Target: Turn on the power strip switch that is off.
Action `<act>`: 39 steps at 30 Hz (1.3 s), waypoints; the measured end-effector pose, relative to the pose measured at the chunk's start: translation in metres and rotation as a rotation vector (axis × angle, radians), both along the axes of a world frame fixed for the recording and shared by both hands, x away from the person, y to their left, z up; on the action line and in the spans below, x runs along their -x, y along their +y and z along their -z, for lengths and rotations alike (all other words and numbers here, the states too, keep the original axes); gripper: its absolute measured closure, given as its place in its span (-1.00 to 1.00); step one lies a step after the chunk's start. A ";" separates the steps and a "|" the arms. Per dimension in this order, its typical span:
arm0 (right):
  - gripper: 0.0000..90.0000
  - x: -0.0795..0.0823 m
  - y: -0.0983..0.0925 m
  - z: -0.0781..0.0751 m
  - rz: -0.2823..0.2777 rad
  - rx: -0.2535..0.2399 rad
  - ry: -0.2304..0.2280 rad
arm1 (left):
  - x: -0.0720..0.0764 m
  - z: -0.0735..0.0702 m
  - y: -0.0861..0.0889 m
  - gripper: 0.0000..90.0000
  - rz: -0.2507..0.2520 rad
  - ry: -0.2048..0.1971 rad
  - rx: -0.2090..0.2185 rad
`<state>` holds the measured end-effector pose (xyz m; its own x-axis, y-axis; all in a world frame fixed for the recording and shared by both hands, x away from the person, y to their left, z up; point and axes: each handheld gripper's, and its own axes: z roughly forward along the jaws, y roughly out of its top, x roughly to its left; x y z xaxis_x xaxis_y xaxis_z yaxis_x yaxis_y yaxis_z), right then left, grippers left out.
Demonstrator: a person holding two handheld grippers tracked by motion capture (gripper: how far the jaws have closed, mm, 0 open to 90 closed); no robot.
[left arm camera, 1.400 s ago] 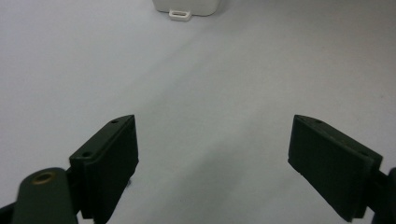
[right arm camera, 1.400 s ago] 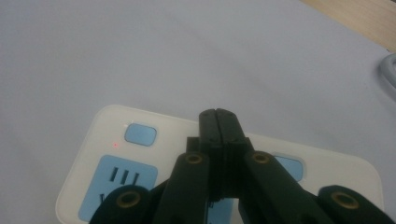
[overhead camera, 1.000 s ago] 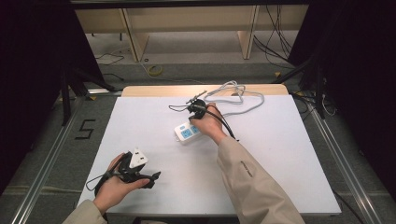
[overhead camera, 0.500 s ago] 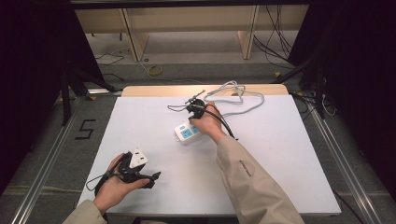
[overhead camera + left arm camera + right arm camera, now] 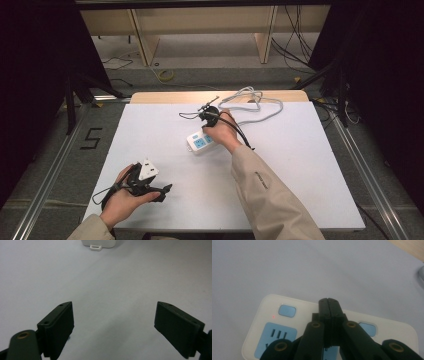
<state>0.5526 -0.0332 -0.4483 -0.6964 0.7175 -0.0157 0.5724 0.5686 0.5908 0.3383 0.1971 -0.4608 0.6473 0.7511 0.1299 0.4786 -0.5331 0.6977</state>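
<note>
Your right gripper hangs over the power strip, its two flat black jaws pressed together with nothing between them, the tips above the strip's white top between two of its switch buttons. Whether the tips touch the plastic cannot be told. The strip is a smooth, glossy white block with rounded corners; in the right gripper view it carries pale blue rounded-rectangle buttons and a pale blue socket face cut with dark slots, and a small red light glows beside one button. It lies on the table, toward the middle of the far half, well in from every edge. Its grey-white cable runs off in loose loops toward the far edge, over the bare wooden strip there.

The table top is a matte, plain white sheet, flat and unmarked.

Your left gripper sits near the near-left corner, resting in your left hand, well apart from the strip. Its jaws stand wide apart and hold nothing; they are thick, dull black slabs with small screw holes at the corners. In the left gripper view, one short end of the strip shows far ahead, with a small white loop-shaped tab at its base.
</note>
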 end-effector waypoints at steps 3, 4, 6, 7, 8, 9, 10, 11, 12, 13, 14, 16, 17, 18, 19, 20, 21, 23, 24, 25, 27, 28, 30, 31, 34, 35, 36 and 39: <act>1.00 0.000 0.000 0.000 0.000 0.002 0.001 | 0.000 0.000 0.000 -0.65 0.000 0.000 0.000; 1.00 0.000 0.000 0.000 0.000 0.006 0.003 | 0.000 0.000 0.000 -0.65 0.000 0.000 0.000; 1.00 -0.001 0.001 -0.001 0.006 0.009 0.010 | 0.000 0.000 0.000 -0.66 0.000 0.000 0.000; 1.00 -0.001 0.001 0.000 0.010 0.006 0.012 | 0.000 0.000 0.000 -0.66 0.000 0.000 0.000; 1.00 -0.001 0.001 -0.001 0.008 0.009 0.014 | 0.000 0.000 0.000 -0.65 -0.001 -0.002 0.001; 1.00 -0.001 0.001 -0.001 0.009 0.008 0.017 | 0.000 0.000 0.000 -0.65 0.000 0.000 0.000; 1.00 -0.001 0.001 -0.001 0.008 0.009 0.019 | 0.000 0.000 0.000 -0.65 0.000 0.000 0.000; 1.00 -0.001 0.001 -0.001 0.008 0.008 0.020 | 0.000 0.000 0.000 -0.65 0.000 -0.001 0.000; 1.00 -0.002 0.001 -0.001 0.006 0.007 0.019 | 0.000 0.000 0.000 -0.66 -0.001 0.002 0.002; 1.00 -0.002 0.001 0.000 0.004 0.008 0.018 | 0.000 0.000 0.000 -0.65 -0.001 0.002 0.002; 1.00 -0.002 0.001 0.000 0.005 0.008 0.018 | 0.000 0.000 0.000 -0.65 0.000 0.002 0.001; 1.00 -0.002 0.001 -0.001 0.006 0.011 0.020 | 0.000 0.000 0.000 -0.65 0.000 0.003 0.001; 1.00 -0.002 0.001 -0.001 0.007 0.013 0.020 | 0.000 0.000 0.000 -0.65 0.000 0.003 0.001; 1.00 -0.002 0.001 -0.001 0.007 0.014 0.021 | 0.000 0.000 0.000 -0.65 0.000 0.003 0.000; 1.00 -0.002 0.002 -0.001 0.008 0.016 0.022 | 0.000 0.000 0.000 -0.65 0.000 0.003 0.000; 1.00 -0.002 0.002 -0.001 0.009 0.016 0.022 | 0.000 0.000 0.000 -0.65 0.000 0.003 0.000; 1.00 -0.002 0.002 -0.001 0.009 0.017 0.022 | 0.000 0.000 0.000 -0.65 0.000 0.003 0.000; 1.00 -0.002 0.002 -0.001 0.007 0.018 0.021 | 0.000 0.000 0.000 -0.65 0.000 0.003 0.000; 1.00 -0.002 0.002 -0.001 0.009 0.018 0.022 | 0.000 0.000 0.000 -0.65 0.000 0.003 0.000; 1.00 -0.002 0.002 -0.001 0.009 0.018 0.023 | 0.000 0.000 -0.001 -0.65 0.000 0.003 0.000; 1.00 -0.002 0.002 -0.001 0.010 0.016 0.027 | 0.001 0.000 -0.001 -0.65 0.001 0.003 -0.001; 1.00 -0.003 0.002 -0.001 0.010 0.015 0.028 | 0.001 0.000 -0.001 -0.65 0.000 0.003 0.000; 1.00 -0.003 0.002 -0.001 0.009 0.017 0.028 | 0.001 0.000 -0.001 -0.65 0.000 0.003 0.000; 1.00 -0.003 0.002 -0.001 0.009 0.017 0.028 | 0.001 0.000 -0.001 -0.65 0.000 0.003 0.000; 1.00 -0.002 0.003 -0.001 0.011 0.021 0.026 | 0.001 0.000 -0.001 -0.65 0.000 0.003 -0.001; 1.00 -0.002 0.003 -0.001 0.017 0.020 0.030 | 0.001 0.000 -0.001 -0.65 0.001 0.003 -0.001; 1.00 -0.002 0.003 -0.001 0.020 0.017 0.031 | 0.001 0.000 -0.001 -0.65 -0.001 0.000 0.000; 1.00 -0.002 0.003 -0.001 0.020 0.016 0.033 | 0.001 0.000 -0.001 -0.65 -0.001 0.000 -0.001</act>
<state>0.5548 -0.0301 -0.4477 -0.6824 0.7309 -0.0049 0.6024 0.5662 0.5626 0.3375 0.1961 -0.4612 0.6464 0.7517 0.1304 0.4795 -0.5332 0.6970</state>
